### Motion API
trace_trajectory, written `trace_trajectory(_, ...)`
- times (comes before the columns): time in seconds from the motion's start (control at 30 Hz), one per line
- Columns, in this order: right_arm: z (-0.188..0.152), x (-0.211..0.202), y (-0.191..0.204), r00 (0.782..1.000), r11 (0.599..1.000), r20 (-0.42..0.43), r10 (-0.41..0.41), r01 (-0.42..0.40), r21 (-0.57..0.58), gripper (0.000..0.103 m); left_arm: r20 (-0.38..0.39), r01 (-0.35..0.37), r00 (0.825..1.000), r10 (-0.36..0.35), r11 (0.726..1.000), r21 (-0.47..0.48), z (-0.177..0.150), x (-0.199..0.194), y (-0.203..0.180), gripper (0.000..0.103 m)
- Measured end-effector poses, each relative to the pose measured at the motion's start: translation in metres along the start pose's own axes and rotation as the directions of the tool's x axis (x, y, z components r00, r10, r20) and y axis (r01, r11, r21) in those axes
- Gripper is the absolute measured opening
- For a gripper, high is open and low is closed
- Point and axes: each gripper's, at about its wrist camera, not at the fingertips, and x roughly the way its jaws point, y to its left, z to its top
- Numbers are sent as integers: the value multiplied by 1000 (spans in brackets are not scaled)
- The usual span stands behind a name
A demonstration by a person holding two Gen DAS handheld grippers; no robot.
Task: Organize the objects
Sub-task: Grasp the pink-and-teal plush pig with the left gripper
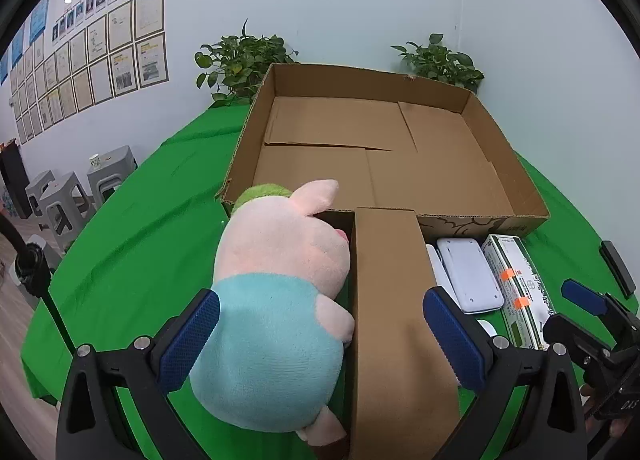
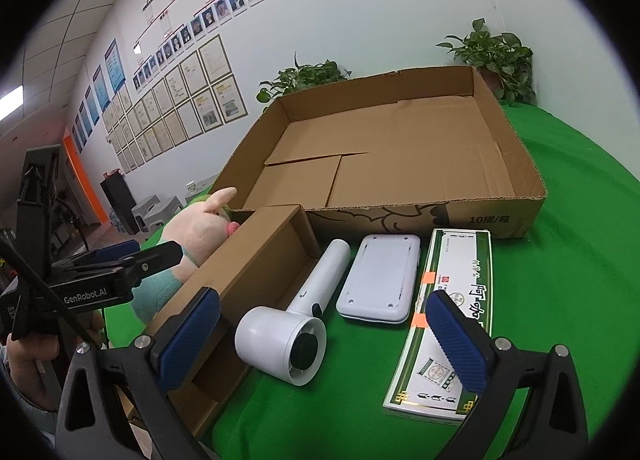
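Big box (image 1: 400, 148) empty at desk (image 1: 132, 244) back. We judge plush (image 1: 276, 300) light, squashy; grip belly. It lies against small box (image 1: 392, 300). Left gripper (image 1: 320, 340) wide open around both; right gripper (image 2: 320, 344) open, empty.

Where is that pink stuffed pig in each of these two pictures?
Left wrist view: the plush pig fills the lower centre-left, against the small cardboard box.
Right wrist view: it peeks out at mid-left, behind that box.
Shared landmark: the large cardboard tray.
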Motion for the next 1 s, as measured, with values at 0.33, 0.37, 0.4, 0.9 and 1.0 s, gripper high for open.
trace_trajectory(0.33,-4,8,8,1000,1000,-23,-3,2,-16,102,-11,23,1000,-23,1000,-17,-3,2,12,103)
trace_trajectory(0.37,-4,8,8,1000,1000,-26,-6,6,-16,102,-11,26,1000,-26,999,-20,-3,2,12,103)
trace_trajectory(0.4,-4,9,8,1000,1000,-28,-8,8,-16,102,-11,29,1000,-29,999,-22,-3,3,12,103)
trace_trajectory(0.9,-2,8,19,1000,999,-25,1,-2,-55,102,-14,63,998,-64,997,-55,-5,0,31,103)
trace_trajectory(1.0,-1,8,25,999,997,-20,31,-33,-72,102,-20,73,997,-75,995,-61,-7,-1,39,103)
